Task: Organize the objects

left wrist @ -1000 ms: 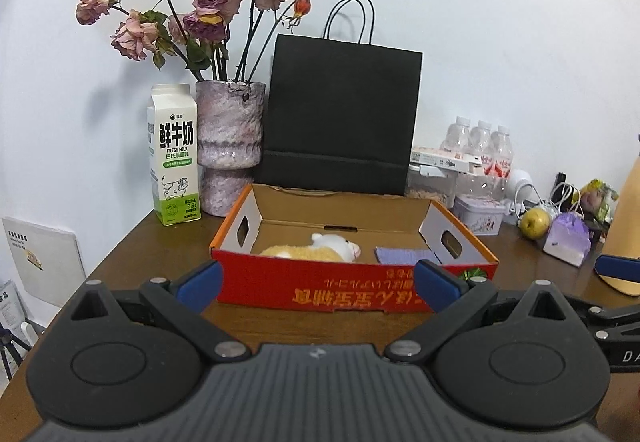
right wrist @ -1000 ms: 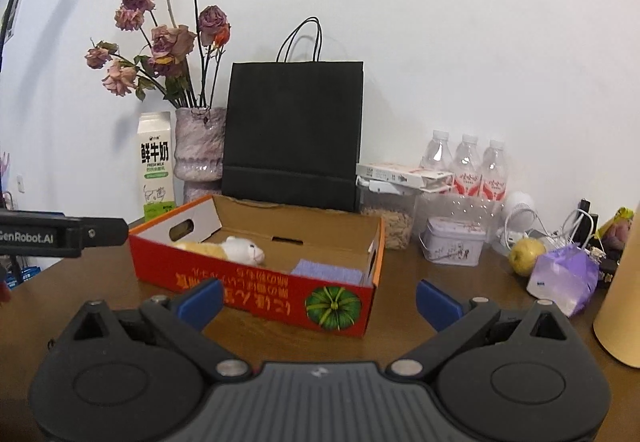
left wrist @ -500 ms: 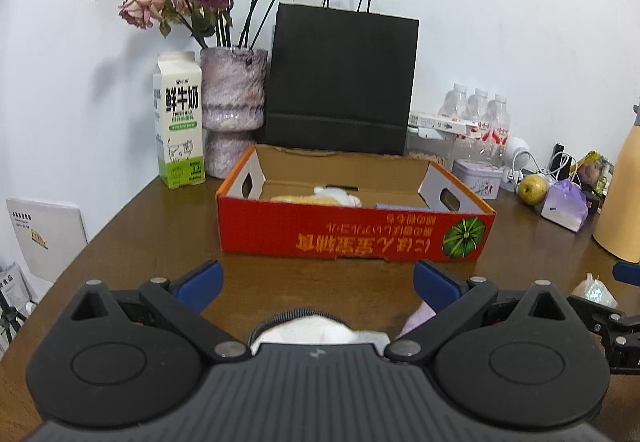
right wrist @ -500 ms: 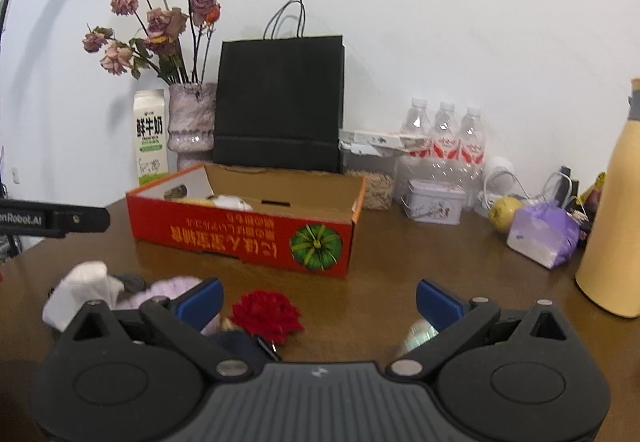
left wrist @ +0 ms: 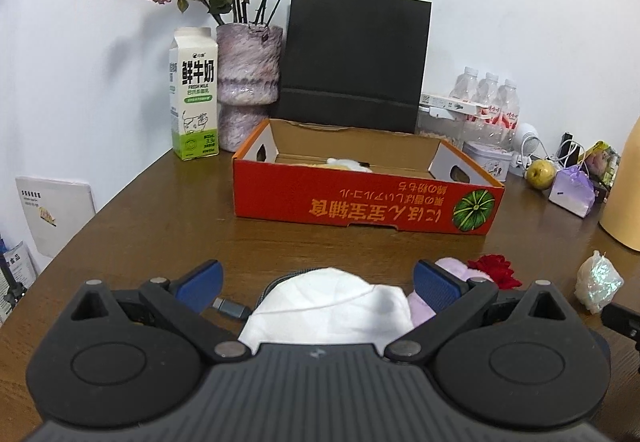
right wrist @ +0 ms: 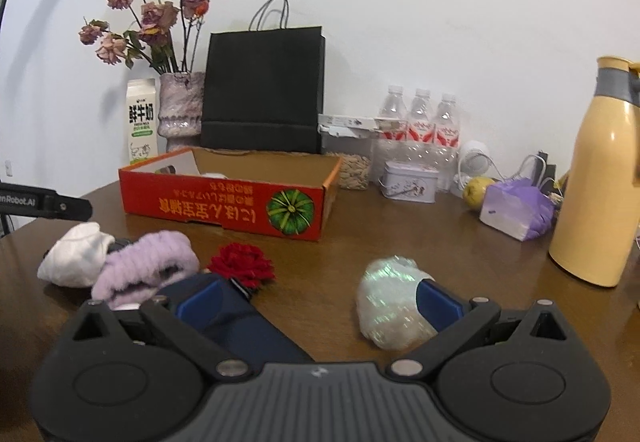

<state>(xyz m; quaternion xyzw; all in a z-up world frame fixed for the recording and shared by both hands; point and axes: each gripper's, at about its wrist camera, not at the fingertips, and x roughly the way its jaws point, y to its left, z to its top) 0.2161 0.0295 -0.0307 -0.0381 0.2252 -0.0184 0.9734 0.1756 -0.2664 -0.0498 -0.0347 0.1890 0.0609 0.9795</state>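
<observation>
While both claws stay spread and empty, left gripper (left wrist: pixel 316 284) over a white cloth (left wrist: pixel 328 306), right gripper (right wrist: pixel 318 300) beside an iridescent wad (right wrist: pixel 390 302), red rose (right wrist: pixel 242 266) ahead-left, red box (right wrist: pixel 224 202) beyond.

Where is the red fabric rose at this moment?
In the right wrist view, the red fabric rose lies on the table before the red box, between the purple fluffy band and the iridescent bundle.

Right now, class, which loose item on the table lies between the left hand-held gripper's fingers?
The white cloth; the purple headband, red flower and shiny bundle lie off to its right.
</observation>
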